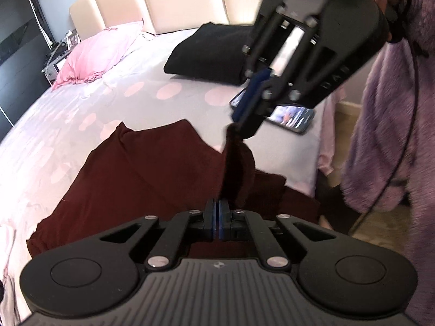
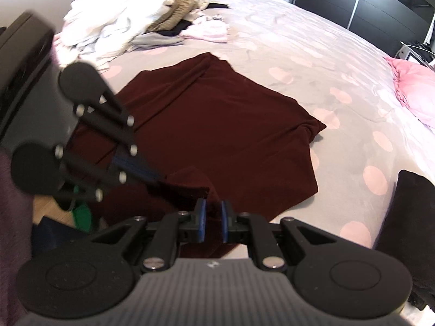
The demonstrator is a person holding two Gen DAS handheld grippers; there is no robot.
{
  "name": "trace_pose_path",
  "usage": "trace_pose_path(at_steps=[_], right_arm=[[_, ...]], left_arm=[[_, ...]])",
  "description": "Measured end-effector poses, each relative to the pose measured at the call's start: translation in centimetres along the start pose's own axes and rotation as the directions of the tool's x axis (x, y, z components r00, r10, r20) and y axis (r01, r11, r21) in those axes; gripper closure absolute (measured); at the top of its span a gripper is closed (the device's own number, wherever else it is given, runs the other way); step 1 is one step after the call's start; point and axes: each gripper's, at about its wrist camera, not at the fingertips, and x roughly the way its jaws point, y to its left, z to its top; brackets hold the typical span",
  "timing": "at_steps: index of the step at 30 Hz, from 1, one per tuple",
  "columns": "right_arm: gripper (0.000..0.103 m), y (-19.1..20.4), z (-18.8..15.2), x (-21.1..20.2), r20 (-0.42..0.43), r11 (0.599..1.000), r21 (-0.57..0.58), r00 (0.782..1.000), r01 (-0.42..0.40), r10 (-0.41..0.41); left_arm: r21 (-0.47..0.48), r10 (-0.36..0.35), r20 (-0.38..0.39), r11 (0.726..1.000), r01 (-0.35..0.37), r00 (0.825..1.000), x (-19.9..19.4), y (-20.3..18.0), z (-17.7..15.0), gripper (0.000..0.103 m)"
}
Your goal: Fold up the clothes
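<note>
- The maroon garment (image 2: pixel 217 125) lies spread on the bed (image 2: pixel 312 54), its near edge lifted at the bed's side.
- Left gripper (image 1: pixel 217 218) has its blue pads pressed tight together, a fold of the maroon cloth rising just ahead of them; whether cloth sits between them, I cannot tell.
- Right gripper (image 2: pixel 211 222) is clamped on a bunch of the maroon garment, cloth visible between its pads.
- Folded black garment (image 1: pixel 212 51) sits further up the bed, toward the headboard (image 1: pixel 168 2).
- A phone (image 1: pixel 291 115) lies on the bed beside the maroon garment.
- Pink pillow (image 1: pixel 92 54) rests near the headboard.
- A pile of pale laundry (image 2: pixel 122 19) is heaped at the bed's far end.
</note>
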Motion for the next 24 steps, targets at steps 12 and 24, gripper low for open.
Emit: trace_pose_path(at_steps=[12,24], right_arm=[[0.082,5.3,-3.4,-4.0,-0.093,0.972,-0.236,0.996,-0.018,-0.004],[0.05,15.6,-7.6,-0.8,0.03,0.695,-0.685,0.961,0.221,-0.276]], left_arm=[[-0.059,-0.209,0.017,0.976,0.21,0.978,-4.0,-1.0,0.9,0.103],[-0.271,-0.301,0.081,0.911,0.312,0.95,-4.5,1.9,2.1,0.103]])
